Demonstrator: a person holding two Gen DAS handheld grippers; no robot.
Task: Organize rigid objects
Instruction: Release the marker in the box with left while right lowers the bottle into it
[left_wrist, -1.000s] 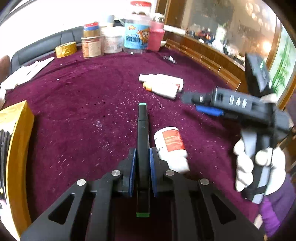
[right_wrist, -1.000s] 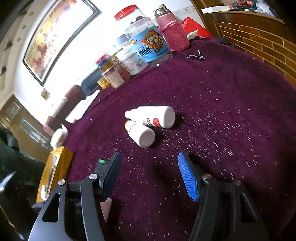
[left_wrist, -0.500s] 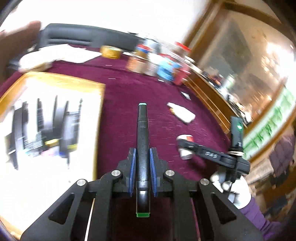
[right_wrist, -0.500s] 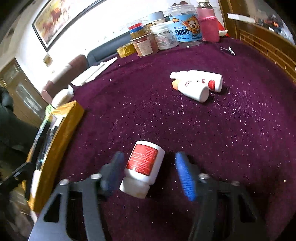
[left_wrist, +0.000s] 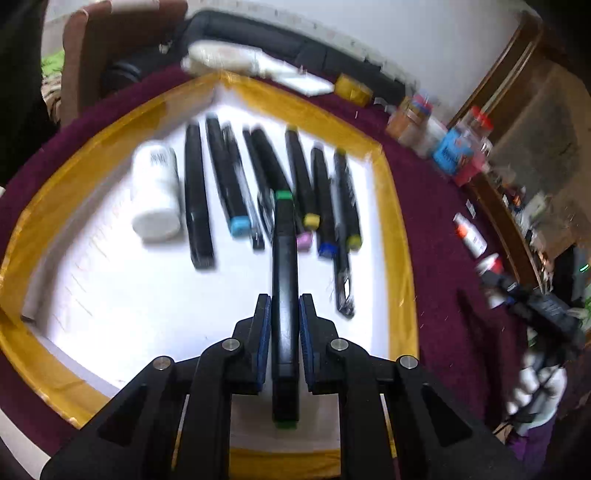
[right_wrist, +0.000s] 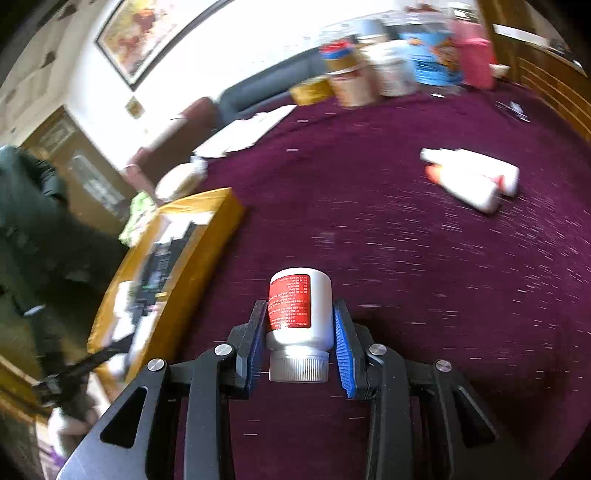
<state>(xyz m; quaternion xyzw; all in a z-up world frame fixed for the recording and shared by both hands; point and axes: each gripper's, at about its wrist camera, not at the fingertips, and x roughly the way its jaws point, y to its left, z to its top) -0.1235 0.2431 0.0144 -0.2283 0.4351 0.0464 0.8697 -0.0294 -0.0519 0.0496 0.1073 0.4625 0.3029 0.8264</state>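
Gripping marker (left_wrist: 284, 280), left tool (left_wrist: 284, 314) now over tray (left_wrist: 397, 236) | right tool (right_wrist: 299, 325) closing on bottle (right_wrist: 300, 306)

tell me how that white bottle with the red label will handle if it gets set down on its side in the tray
The white bottle is round and smooth, so on its side it will likely roll on the tray floor unless it rests against the markers. It looks like rigid plastic, so probably not fragile. The right gripper is closing on its body, which may slip against the pads.

Markers (left_wrist: 229, 181) lie side by side in the tray (left_wrist: 395, 236), a bottle (left_wrist: 155, 192) at their left.
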